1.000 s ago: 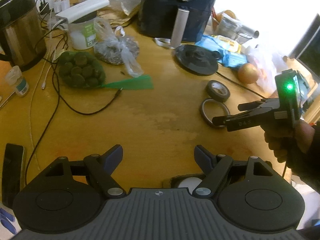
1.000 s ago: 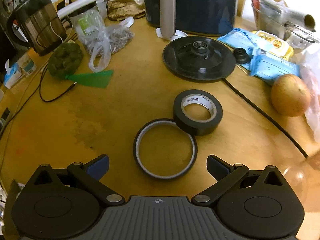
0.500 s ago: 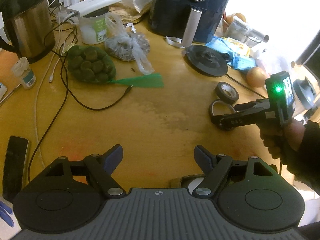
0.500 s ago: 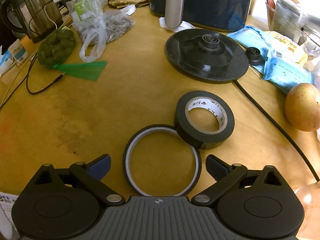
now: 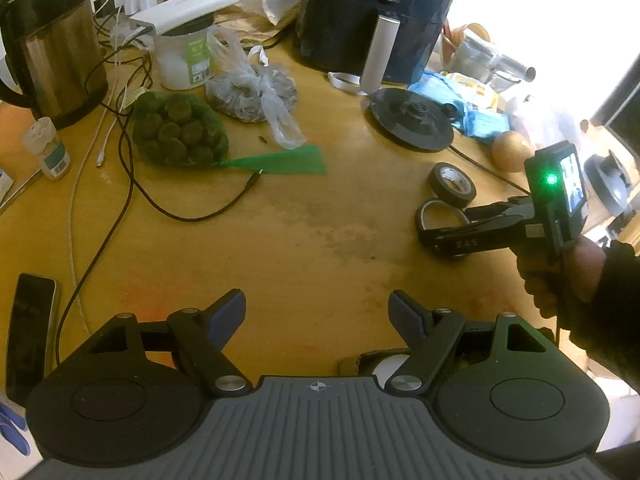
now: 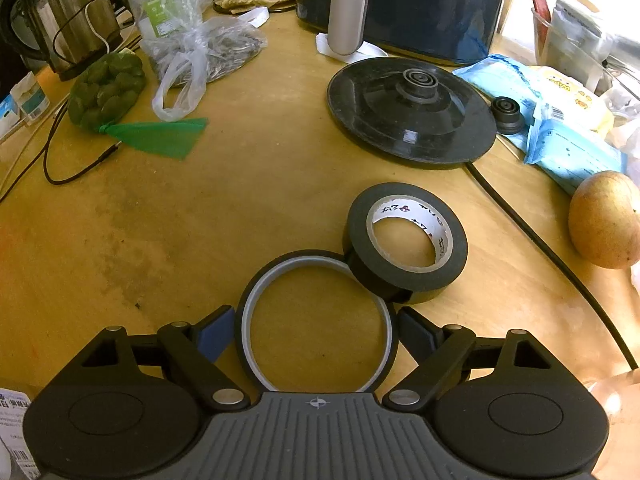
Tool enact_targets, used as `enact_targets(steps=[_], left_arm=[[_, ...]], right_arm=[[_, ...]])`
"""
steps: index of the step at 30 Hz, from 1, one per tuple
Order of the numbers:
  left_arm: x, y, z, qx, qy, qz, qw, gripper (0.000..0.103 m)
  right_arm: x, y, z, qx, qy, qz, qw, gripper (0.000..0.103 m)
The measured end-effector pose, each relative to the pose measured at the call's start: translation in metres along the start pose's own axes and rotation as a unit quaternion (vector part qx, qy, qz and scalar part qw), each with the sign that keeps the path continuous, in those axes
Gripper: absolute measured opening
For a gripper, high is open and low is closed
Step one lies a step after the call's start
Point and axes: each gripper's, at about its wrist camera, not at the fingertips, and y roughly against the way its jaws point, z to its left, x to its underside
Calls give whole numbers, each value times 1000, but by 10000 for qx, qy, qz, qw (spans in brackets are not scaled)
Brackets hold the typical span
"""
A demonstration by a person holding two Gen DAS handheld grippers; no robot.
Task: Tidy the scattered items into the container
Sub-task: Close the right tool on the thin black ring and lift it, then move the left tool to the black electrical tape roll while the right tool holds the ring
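Tabletop: wooden, cluttered.
Right tongs: closing around thin tape ring, lower centre; not yet gripping.
Left tongs: released, empty.

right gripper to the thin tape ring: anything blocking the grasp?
Nothing sits between them: the right hand-held gripper straddles the thin tape ring, jaws closing around it. But the black tape roll leans on the ring's far edge, close beside the right finger.

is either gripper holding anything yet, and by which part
Nothing is held. The right gripper is closing around the thin tape ring, pads beside its outer rim, not pressing. The left gripper is open and empty.
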Motion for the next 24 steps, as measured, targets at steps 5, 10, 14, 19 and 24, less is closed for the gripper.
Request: enact_targets(steps=[5, 10, 14, 19, 24], left_arm=[[-1, 1, -2, -7, -27, -11, 10000, 78], [-1, 2, -4, -9, -50, -27, 10000, 78], [-2, 3, -7, 5, -98, -50, 9999, 78], [-3, 3, -12, 29, -187, -80, 9998, 78], [-7, 2, -19, 72, -361, -119, 9993, 78]], right_arm=[[3, 4, 0, -124, -93, -1, 9999, 88], [9, 15, 2, -276, -156, -4, 9995, 87], [15, 25, 4, -383, -208, -40, 9990, 87], [21, 41, 6, -467, -263, -145, 9985, 87], [25, 60, 4, -444, -333, -304, 9980, 87]])
